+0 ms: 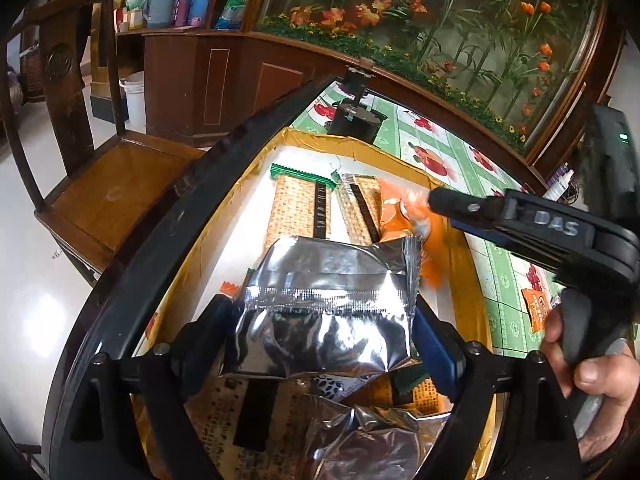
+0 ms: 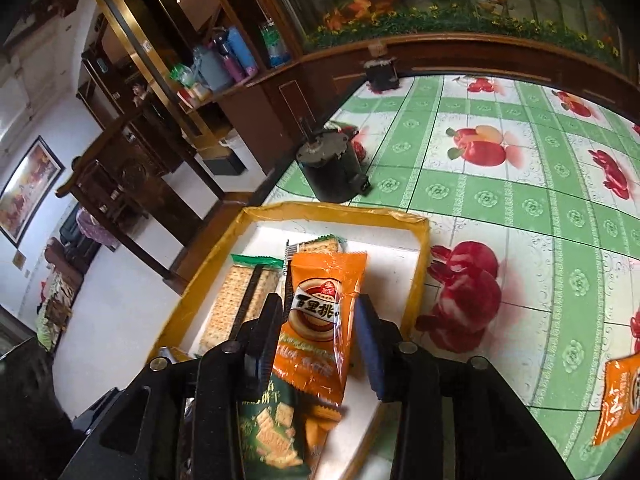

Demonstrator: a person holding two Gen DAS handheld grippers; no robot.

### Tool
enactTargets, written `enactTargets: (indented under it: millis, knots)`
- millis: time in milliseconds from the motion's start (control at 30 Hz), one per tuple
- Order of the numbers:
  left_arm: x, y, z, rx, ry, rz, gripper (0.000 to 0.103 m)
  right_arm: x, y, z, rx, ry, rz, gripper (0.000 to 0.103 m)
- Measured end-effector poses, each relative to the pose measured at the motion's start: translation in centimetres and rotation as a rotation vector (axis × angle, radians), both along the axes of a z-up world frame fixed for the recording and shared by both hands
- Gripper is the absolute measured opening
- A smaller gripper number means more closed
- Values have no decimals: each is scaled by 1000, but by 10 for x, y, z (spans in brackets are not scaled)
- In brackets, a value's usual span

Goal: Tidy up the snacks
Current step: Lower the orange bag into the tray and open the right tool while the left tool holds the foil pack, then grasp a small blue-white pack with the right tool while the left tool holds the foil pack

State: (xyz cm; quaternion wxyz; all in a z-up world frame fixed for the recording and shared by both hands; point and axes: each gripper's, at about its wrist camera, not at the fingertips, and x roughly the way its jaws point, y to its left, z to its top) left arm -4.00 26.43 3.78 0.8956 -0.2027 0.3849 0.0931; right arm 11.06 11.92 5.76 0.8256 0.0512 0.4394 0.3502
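While both packets hang over the tray (image 2: 420,264), my two pairs of jaws stand differently. My left jaws are spread wide because the silver packet (image 1: 328,304) is taken across its width. Both pads seem to sit against its side edges, so I judge it pinched, though lightly. It sits square between those jaws, above the snacks heaped just under them, which looks like the spot meant for it.

My right jaws are parted. The orange packet (image 2: 320,312) stands lengthwise between them, touching the left pad, with a clear gap to the right one. I read that as let go. It lies on the crackers (image 2: 240,300) ahead of the jaws and on a green pack (image 2: 268,432) beneath them, long side along the tray like the crackers.

Only the left view shows the silver packet, a second foil packet (image 1: 360,440) below it, and the hand (image 1: 588,360) gripping my right tool. There the orange packet is just a blur at the right tool's tip. Only the right view shows that gap at the pad, and another orange packet (image 2: 616,400) on the bench (image 2: 500,200), well right of the jaws, not yet put away.
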Motion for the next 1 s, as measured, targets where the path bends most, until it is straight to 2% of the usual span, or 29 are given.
enactTargets:
  millis: [67, 300, 533, 800, 933, 1000]
  knots:
    - [0, -4, 2, 7, -2, 0, 88, -3, -10, 3, 21, -1, -4, 49]
    - [2, -19, 11, 55, -8, 11, 90, -9, -59, 5, 80, 13, -25, 50]
    - [3, -37, 24, 63, -41, 12, 90, -8, -106, -3, 105, 22, -69, 51]
    - [13, -99, 42, 131, -73, -105, 90, 2, -147, -18, 122, 66, -143, 51]
    - [23, -133, 43, 168, -60, -195, 91, 9, -183, -10, 187, 88, -212, 52]
    - [29, -149, 40, 178, -44, -243, 91, 14, -214, -4, 210, 79, -282, 58]
